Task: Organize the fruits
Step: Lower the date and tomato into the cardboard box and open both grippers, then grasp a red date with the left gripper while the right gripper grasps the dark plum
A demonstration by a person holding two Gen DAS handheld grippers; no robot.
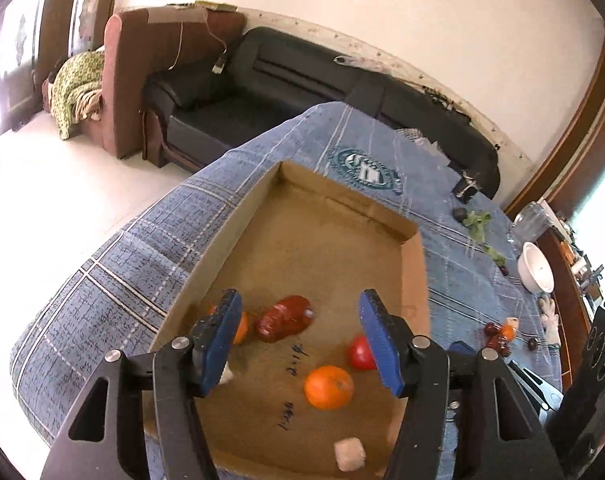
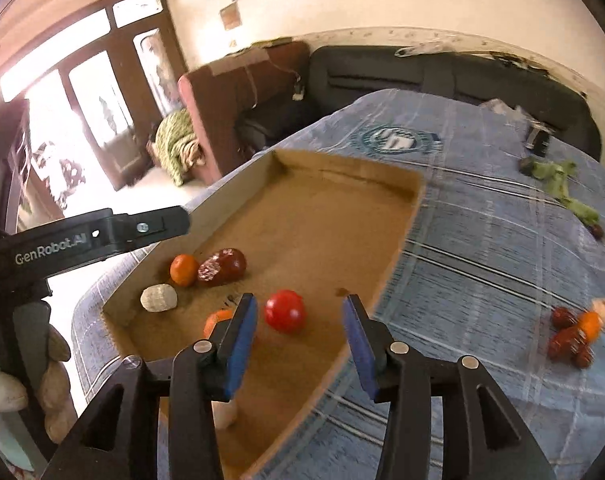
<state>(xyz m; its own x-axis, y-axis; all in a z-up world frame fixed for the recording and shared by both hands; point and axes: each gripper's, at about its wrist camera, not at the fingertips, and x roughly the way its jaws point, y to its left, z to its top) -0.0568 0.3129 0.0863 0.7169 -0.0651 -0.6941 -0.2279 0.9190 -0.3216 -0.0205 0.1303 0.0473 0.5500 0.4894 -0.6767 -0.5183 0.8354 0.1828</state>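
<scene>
A shallow cardboard tray [image 1: 416, 264] [image 2: 410, 200] lies on a blue plaid cloth. In it are a dark red fruit [image 1: 284, 318] [image 2: 222, 266], two oranges [image 1: 328, 387] [image 2: 183, 269], a red tomato [image 1: 360, 354] [image 2: 284, 311] and pale lumps [image 1: 349, 454] [image 2: 158, 298]. My left gripper [image 1: 300, 340] is open and empty above the tray's near end. My right gripper [image 2: 300, 346] is open and empty, just above the tomato at the tray's right edge. A pile of small red and orange fruits [image 1: 502, 334] [image 2: 574, 332] lies on the cloth to the right.
A white bowl [image 1: 536, 266] and green leaves [image 1: 478, 222] [image 2: 558, 184] are at the table's far right. A black sofa [image 1: 302, 76] and brown armchair [image 1: 122, 80] stand beyond the table. The left gripper's body [image 2: 82, 236] shows at left in the right wrist view.
</scene>
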